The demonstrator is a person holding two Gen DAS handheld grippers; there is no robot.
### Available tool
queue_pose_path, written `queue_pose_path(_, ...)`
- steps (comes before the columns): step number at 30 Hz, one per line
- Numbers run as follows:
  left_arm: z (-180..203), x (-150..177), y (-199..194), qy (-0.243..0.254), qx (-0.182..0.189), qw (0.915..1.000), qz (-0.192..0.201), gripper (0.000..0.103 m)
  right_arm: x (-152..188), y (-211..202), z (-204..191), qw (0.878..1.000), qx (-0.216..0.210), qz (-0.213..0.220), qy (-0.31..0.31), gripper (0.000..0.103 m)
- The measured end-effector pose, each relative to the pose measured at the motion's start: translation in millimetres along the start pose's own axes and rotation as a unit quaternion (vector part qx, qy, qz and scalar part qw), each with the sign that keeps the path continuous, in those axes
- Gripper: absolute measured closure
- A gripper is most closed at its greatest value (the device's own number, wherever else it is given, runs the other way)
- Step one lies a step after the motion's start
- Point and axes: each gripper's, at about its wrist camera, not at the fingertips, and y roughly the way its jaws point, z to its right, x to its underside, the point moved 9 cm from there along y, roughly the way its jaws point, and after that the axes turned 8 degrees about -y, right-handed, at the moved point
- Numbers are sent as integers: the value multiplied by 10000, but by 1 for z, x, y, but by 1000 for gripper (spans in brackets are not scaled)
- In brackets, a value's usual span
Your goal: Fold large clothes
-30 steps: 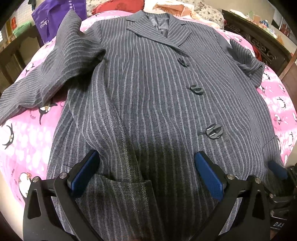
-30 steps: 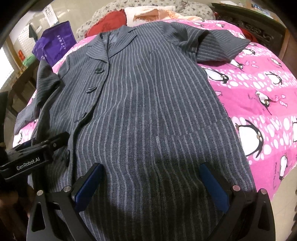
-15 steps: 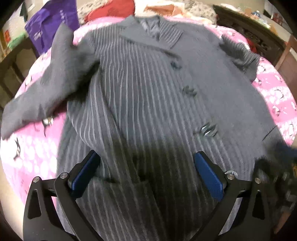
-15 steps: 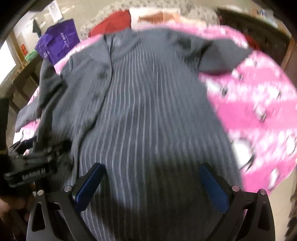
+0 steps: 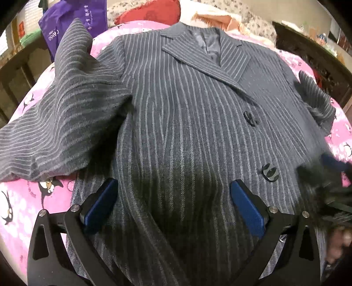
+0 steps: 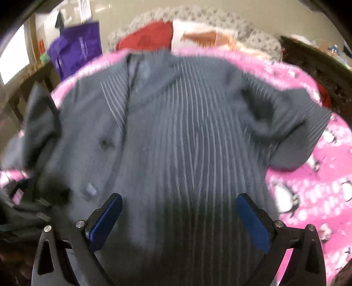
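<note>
Closest to the cameras, the left tool [image 5: 173,204] hangs over the lower front of the coat with its blue-padded fingers [image 5: 100,203] spread wide and nothing between them. The right tool [image 6: 179,217] hovers the same way over the other half of the hem, fingers apart, empty; its picture is smeared with motion blur. At the lower right edge of the left wrist view a blurred hand [image 5: 337,244] shows next to the dark body of the right tool.

Under both tools lies the grey pinstriped coat [image 5: 187,123], spread face up along the bed [image 5: 15,209], whose cover is pink with penguins. Two dark buttons show on the front, the lower button [image 5: 270,172] just beyond the left tool's right finger, the upper button [image 5: 249,117] further up the closure. One sleeve [image 5: 57,123] is flung out to the left, rumpled, its end lying on the pink cover. The other sleeve [image 6: 301,132] is bent out to the right.

Further up, the lapels and collar [image 5: 206,46] lie open, showing grey lining. Beyond the collar sit a red cushion [image 5: 151,13] and some pale bedding. A purple bag [image 5: 72,24] stands off to the far left beside the bed.
</note>
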Motion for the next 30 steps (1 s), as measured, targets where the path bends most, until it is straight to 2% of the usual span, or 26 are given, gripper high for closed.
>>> queue_pose_path(1,0,1,0,-7,19,10000,51,0,2,-2,5,9992,-241,257,206,0)
queue_pose_path(3,-1,1,-1,-28,21,9998,170,0,2,-5,8,9985,-343,318,279,0)
queue_pose_path(7,-2,3,0,-61,-30,9995,297,0,3,-7,4,9992,-116,355,148,0)
queue_pose_path(14,1,1,-2,-57,-35,9996,278,0,-1,-5,-12,9990,-148,367,188,0)
queue_pose_path(30,0,4,-4,-86,34,9997,244,0,2,-5,4,9992,-118,329,185,0)
